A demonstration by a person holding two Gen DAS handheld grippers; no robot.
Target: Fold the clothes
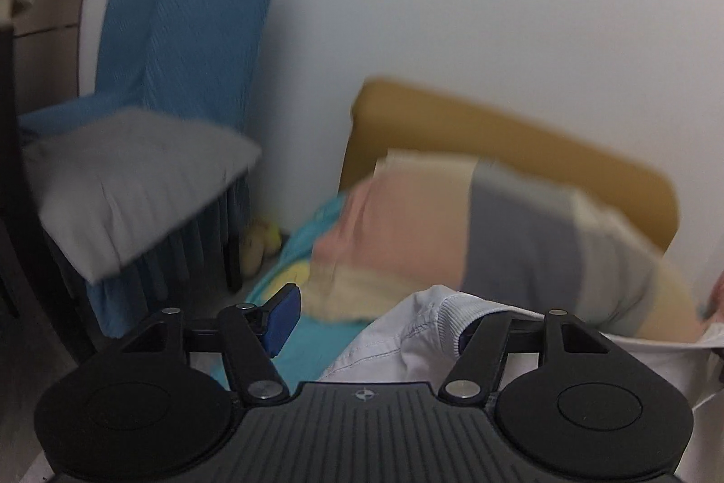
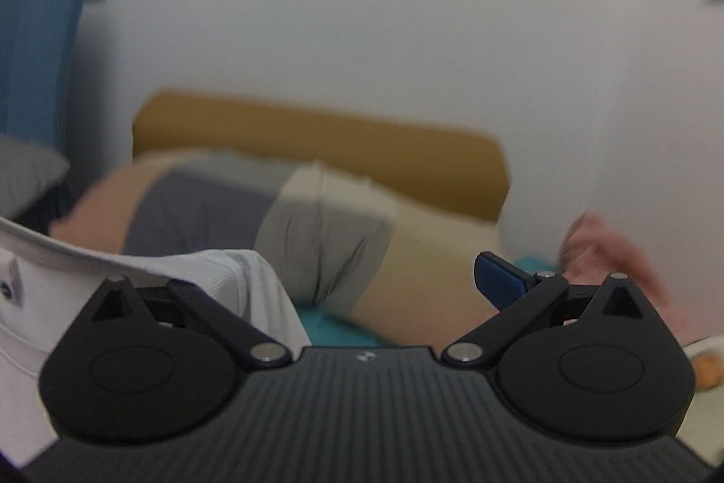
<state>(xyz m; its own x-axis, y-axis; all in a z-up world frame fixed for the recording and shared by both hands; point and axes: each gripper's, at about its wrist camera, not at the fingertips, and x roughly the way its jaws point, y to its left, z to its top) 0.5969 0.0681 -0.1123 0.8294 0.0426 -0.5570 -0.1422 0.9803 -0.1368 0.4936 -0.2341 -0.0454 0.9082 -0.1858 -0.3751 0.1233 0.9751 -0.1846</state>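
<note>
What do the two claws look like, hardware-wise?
Both look the same build. Left claw: matte black ribbed body, a small round logo at its front edge, two round black discs at the sides, black linkage bars with silver pivot pins, and a blue textured pad on the visible finger. Right claw: same black body, discs and pins, blue pad. No cables or sleeves visible.

A plain white wall (image 1: 475,7) fills the back. Against it stands a mustard headboard (image 1: 520,139). To the left, a blue cloth (image 1: 199,44) drapes a dark chair, with a grey cushion (image 1: 131,184) on its seat. The light is dim.
</note>
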